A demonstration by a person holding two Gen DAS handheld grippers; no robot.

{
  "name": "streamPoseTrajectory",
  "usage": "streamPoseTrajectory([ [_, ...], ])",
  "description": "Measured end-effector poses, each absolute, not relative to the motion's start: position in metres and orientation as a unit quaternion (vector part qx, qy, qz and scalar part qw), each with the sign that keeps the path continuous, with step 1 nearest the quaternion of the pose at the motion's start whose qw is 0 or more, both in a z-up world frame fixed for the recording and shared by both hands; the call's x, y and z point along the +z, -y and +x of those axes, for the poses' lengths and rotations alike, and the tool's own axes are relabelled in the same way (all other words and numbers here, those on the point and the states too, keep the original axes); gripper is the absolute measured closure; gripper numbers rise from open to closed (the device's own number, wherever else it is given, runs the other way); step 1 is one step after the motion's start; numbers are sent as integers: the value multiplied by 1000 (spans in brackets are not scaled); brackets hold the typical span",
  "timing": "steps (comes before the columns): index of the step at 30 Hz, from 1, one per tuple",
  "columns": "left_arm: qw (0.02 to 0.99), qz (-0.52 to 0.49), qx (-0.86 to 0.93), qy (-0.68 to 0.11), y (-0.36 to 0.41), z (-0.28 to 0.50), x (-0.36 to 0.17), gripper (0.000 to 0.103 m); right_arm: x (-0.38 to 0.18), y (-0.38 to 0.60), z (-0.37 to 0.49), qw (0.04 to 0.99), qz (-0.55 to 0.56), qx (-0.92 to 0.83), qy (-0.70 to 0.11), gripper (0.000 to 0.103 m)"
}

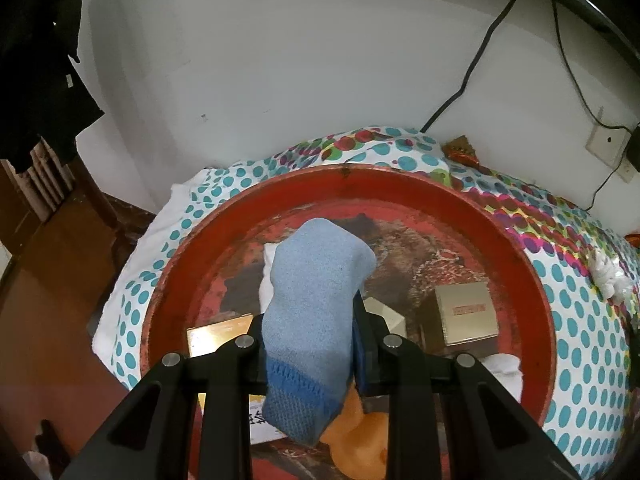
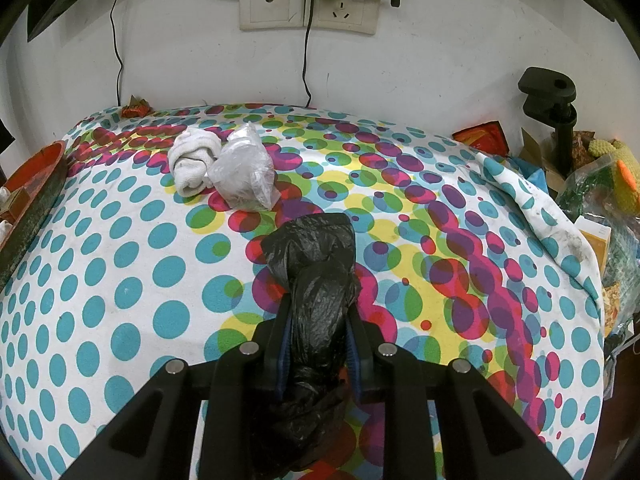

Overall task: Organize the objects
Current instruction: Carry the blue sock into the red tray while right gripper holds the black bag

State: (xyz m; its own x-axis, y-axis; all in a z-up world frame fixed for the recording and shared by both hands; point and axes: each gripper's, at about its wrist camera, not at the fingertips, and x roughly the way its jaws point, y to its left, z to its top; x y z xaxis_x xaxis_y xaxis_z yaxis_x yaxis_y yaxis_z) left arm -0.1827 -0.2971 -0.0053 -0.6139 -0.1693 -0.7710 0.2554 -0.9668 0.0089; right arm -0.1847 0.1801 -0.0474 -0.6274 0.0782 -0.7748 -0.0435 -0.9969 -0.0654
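Left wrist view: left gripper (image 1: 310, 344) clenched on a light blue sock (image 1: 314, 316), folded thick, darker blue band at the near end, toe end sticking up and forward past the fingertips. Held above a round red tray (image 1: 536, 280) that fills the ground ahead and below. On the tray floor, ahead and right of the jaws, a small gold box (image 1: 466, 314); just behind the right finger, a pale faceted box (image 1: 386, 316), partly hidden. Left of the left finger, a flat gold box (image 1: 218, 334). Directly beneath the sock, an orange object (image 1: 360, 436), shape unclear. Behind the sock, a strip of white cloth (image 1: 267, 276), mostly covered. Near right, at the tray's inner edge, another white bundle (image 1: 502, 364). Under the tray, a dotted cloth (image 1: 580, 320) spread out to the wall.

Right wrist view: right gripper (image 2: 320, 332) grasping a crumpled black plastic bag (image 2: 316, 280), squeezed between both pads, bunched end bulging forward, tail hanging back under the frame. Below and all round, the same dotted cloth (image 2: 120, 280). Well ahead and slightly left, a rolled white sock (image 2: 194, 162) touching a clear plastic bag (image 2: 244, 170) at its right. Far left, the tray's rim (image 2: 38, 196) at the frame edge. Far right, a black clamp (image 2: 554, 108) amid clutter.
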Motion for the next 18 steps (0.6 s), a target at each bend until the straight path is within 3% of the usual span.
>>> streamPoseTrajectory([
  [13,124,431,-893,-50,300,-181,-13,71,-48,-180,-185,35,-430,902,22,79],
  [18,128,429,-893,-40,300,-177,-12,61,-48,-180,-185,36,-430,902,24,79],
])
